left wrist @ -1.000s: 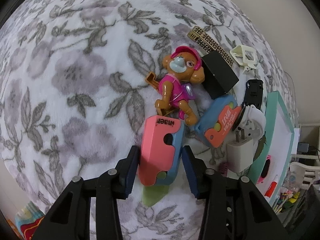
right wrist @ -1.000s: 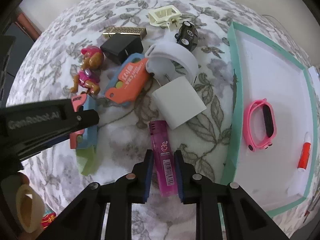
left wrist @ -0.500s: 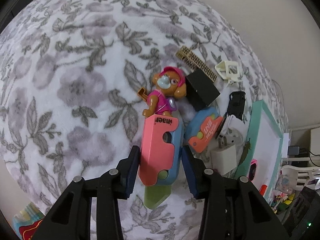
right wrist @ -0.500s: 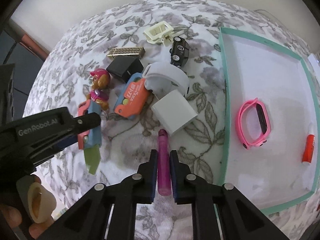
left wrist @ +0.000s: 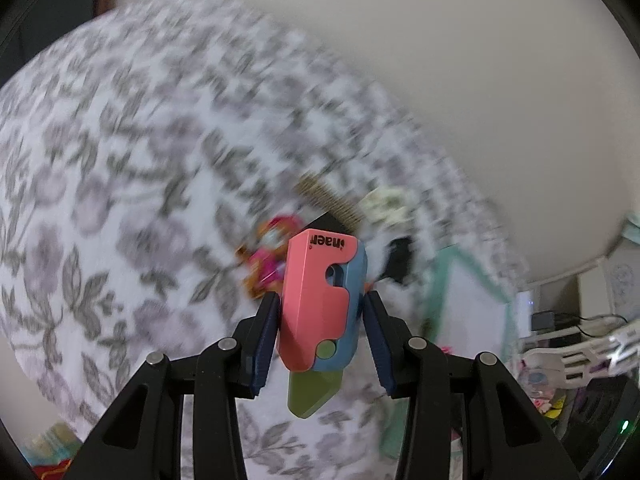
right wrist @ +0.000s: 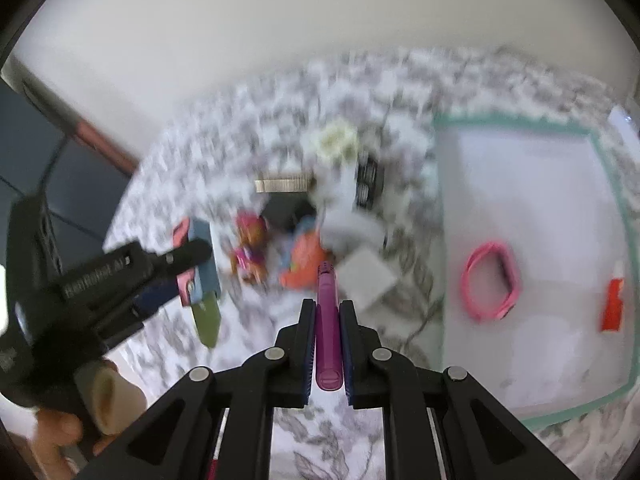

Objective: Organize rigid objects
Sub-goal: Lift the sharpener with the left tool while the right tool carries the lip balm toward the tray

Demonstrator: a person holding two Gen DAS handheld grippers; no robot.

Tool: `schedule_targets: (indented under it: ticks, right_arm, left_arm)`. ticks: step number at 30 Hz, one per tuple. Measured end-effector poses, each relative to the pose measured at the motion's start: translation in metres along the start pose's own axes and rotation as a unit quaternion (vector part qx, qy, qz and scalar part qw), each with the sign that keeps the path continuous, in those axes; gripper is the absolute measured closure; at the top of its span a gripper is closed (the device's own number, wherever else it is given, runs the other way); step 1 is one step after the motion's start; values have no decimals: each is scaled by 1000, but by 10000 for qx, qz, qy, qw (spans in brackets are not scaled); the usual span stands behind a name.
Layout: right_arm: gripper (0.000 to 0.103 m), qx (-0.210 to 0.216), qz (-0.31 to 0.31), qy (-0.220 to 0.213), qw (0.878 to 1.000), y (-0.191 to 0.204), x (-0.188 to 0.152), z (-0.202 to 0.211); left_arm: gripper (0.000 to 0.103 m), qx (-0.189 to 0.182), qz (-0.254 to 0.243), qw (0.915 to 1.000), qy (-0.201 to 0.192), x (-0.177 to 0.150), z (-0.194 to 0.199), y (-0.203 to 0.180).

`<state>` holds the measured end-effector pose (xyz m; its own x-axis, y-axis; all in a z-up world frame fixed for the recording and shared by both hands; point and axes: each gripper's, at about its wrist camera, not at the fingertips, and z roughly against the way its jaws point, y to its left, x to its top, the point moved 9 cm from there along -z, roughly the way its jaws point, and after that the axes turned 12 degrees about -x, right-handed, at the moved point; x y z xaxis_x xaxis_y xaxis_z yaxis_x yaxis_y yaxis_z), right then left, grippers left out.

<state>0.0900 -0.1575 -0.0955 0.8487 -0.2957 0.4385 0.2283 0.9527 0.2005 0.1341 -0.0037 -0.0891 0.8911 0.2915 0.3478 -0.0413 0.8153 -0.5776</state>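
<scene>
My left gripper (left wrist: 320, 336) is shut on a pink and blue toy knife (left wrist: 320, 292) with a green blade, held in the air above the floral blanket (left wrist: 120, 160). That same knife (right wrist: 200, 276) and the left gripper (right wrist: 176, 276) show at the left of the right wrist view. My right gripper (right wrist: 327, 344) is shut on a slim magenta lighter (right wrist: 328, 320), lifted off the blanket. A white tray with a teal rim (right wrist: 516, 126) lies to the right, with a pink wristband (right wrist: 490, 280) and a red and white tube (right wrist: 614, 300) in it.
On the blanket, blurred: a toy pup (right wrist: 250, 248), an orange and blue case (right wrist: 304, 260), a white charger (right wrist: 368, 276), a black block (right wrist: 286, 208), a black toy car (right wrist: 368, 184), a cream frame (right wrist: 336, 140) and a gold comb (right wrist: 282, 184). A hand (right wrist: 56, 428) holds the left gripper.
Both grippers rose and tilted up, carrying the knife and the lighter off the blanket. The right jaws closed tighter on the lighter, which turned onto its thin edge.
</scene>
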Motion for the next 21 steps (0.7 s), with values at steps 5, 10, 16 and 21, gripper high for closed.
schedule_targets:
  ticks: [5, 10, 16, 21]
  right_arm:
    - [91, -732, -291, -504, 9956, -52, 19, 22]
    - [91, -1376, -860, -415, 9859, -124, 18, 16]
    - [90, -1568, -1468, -158, 9765, -192, 0, 4]
    - [90, -1632, -1772, 148, 9704, -216, -16, -14]
  left_arm:
    - [59, -440, -728, 9964, -65, -5, -7, -55]
    - [59, -842, -1311, 9867, 464, -44, -41, -106]
    - [58, -1022, -1841, 9709, 1141, -102, -80, -154]
    - [58, -791, -1904, 9625, 1763, -141, -114, -151]
